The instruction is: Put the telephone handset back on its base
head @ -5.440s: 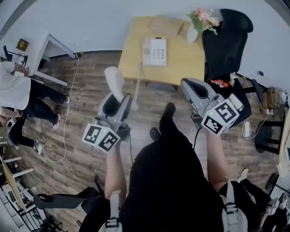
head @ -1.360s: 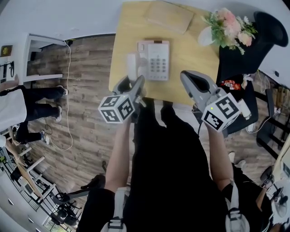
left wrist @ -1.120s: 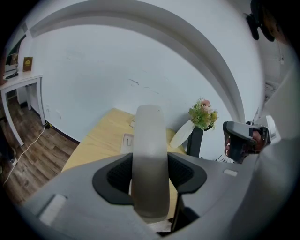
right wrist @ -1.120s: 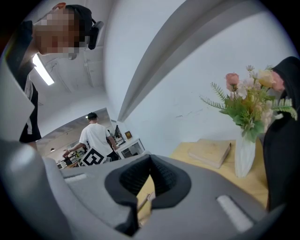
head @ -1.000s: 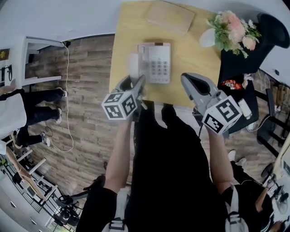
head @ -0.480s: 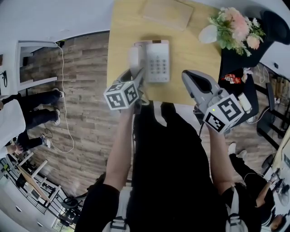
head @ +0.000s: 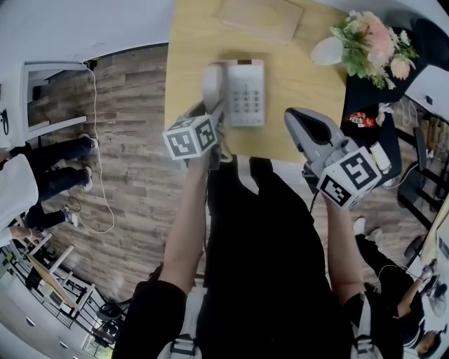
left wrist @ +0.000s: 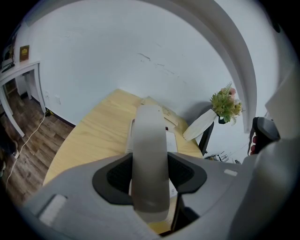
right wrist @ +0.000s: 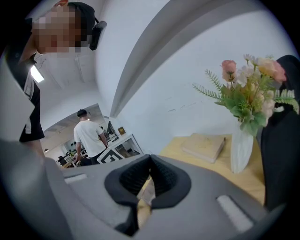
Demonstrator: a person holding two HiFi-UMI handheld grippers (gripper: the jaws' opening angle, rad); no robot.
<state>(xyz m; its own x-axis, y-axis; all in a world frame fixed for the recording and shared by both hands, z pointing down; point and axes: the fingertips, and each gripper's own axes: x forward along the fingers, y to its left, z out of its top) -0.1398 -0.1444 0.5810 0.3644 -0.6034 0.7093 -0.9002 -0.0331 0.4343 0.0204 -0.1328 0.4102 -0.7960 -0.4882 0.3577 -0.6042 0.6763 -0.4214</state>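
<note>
A pale grey telephone handset (head: pixel 212 83) is clamped between the jaws of my left gripper (head: pixel 214 112), which is shut on it. It hangs over the left side of the white phone base (head: pixel 244 91) on the wooden table (head: pixel 188 63). In the left gripper view the handset (left wrist: pixel 149 159) stands up between the black pads, with the base (left wrist: pixel 171 139) behind it. My right gripper (head: pixel 298 119) is at the table's near edge, right of the base, shut with nothing in it. In its own view my right gripper (right wrist: pixel 149 176) has its pads together.
A white vase of flowers (head: pixel 365 45) stands at the table's right end, and a flat wooden block (head: pixel 259 17) lies at the back. A black chair (head: pixel 428 35) is at the far right. A person (head: pixel 28 175) stands on the wood floor to the left.
My left gripper has carried the handset forward from over the floor to over the left side of the base. The right gripper has kept its place.
</note>
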